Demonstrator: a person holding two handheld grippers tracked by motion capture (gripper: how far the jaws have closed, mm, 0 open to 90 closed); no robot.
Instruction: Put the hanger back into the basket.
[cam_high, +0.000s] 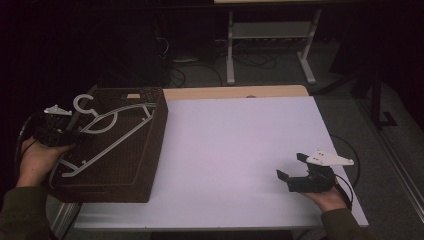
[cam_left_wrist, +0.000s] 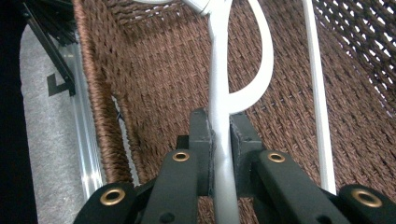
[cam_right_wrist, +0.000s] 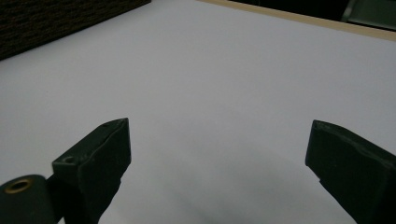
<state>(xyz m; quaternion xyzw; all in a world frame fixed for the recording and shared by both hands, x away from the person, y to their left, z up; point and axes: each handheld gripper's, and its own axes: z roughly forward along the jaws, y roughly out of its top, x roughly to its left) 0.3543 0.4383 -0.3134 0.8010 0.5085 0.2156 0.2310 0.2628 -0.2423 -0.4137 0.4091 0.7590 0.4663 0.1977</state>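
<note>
Hanger: white hanger at the left of the high view, lying slantwise in the basket, hook toward the upper left.
Left gripper: left gripper clamped tight on one thin white bar of the hanger, at the basket's left rim.
Basket: brown woven basket on the table's left end.
Right gripper: right gripper at the lower right of the high view, jaws wide apart, holding nothing, over bare tabletop.
Table: white table, well lit in the middle.
</note>
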